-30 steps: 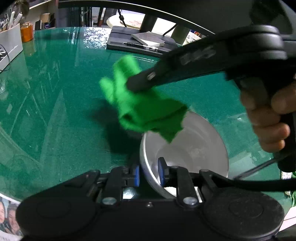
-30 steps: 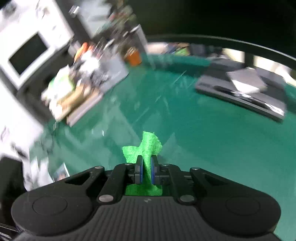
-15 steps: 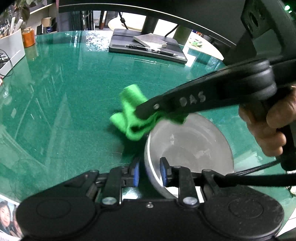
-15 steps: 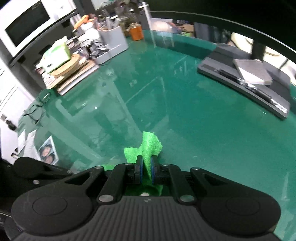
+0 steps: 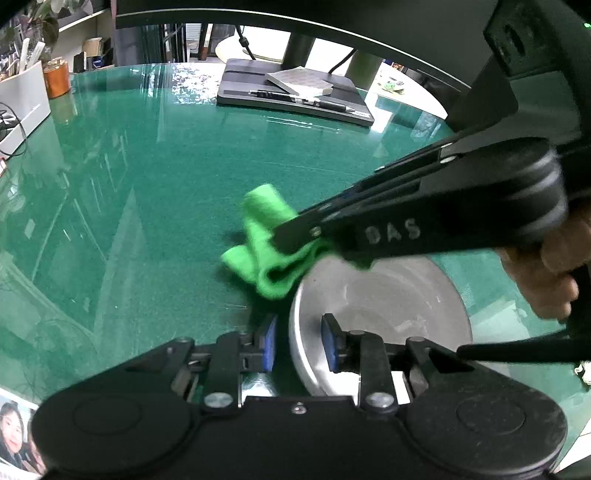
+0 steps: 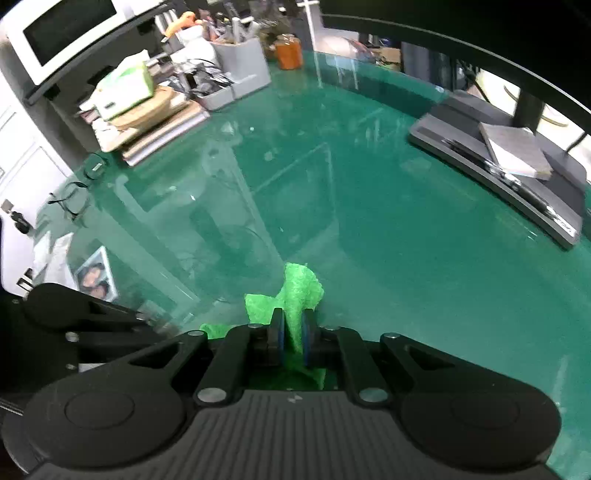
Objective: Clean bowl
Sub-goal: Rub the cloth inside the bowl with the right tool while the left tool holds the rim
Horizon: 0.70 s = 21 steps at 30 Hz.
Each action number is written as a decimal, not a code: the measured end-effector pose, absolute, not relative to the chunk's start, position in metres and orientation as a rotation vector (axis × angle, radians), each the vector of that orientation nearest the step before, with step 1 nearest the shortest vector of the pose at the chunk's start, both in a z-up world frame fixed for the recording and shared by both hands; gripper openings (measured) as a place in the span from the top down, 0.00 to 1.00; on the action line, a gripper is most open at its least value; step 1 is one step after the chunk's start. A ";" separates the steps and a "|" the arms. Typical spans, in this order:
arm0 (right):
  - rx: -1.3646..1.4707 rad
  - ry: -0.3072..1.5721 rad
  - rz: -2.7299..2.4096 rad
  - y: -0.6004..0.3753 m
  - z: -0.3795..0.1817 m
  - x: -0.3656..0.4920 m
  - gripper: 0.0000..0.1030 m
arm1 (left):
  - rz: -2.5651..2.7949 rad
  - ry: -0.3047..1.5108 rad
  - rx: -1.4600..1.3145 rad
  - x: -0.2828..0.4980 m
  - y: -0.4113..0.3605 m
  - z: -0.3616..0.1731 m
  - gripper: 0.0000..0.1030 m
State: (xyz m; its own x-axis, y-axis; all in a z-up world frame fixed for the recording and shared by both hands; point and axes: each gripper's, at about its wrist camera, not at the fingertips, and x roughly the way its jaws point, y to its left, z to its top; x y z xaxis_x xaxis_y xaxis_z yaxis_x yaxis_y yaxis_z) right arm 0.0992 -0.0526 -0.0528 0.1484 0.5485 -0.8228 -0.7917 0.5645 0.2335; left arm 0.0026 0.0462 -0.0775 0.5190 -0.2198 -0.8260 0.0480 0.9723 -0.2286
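One bowl (image 5: 384,295), one green cloth (image 5: 266,254), two grippers, all on green table (image 5: 147,177). Bowl upright, mouth up, just right of cloth. Left gripper (image 5: 299,343): jaws straddling near rim, just been opening, both pads clear of it. Right gripper (image 6: 291,332): pinching cloth. Bowl seen in left wrist view only; microwave (image 6: 59,33) in right only.

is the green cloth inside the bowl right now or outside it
Mostly outside. The green cloth hangs bunched from the right tongs beyond the bowl rim, over the table.
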 end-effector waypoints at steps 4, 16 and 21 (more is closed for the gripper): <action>-0.314 1.010 1.008 -0.046 -0.052 0.090 0.91 | -0.160 1.014 -0.183 0.003 0.046 -0.078 0.72; -0.299 1.005 0.994 -0.047 -0.051 0.085 0.91 | -0.158 1.016 -0.172 0.003 0.045 -0.078 0.71; -0.299 1.016 0.935 -0.059 -0.053 0.097 0.91 | -0.160 1.017 -0.162 0.003 0.043 -0.077 0.69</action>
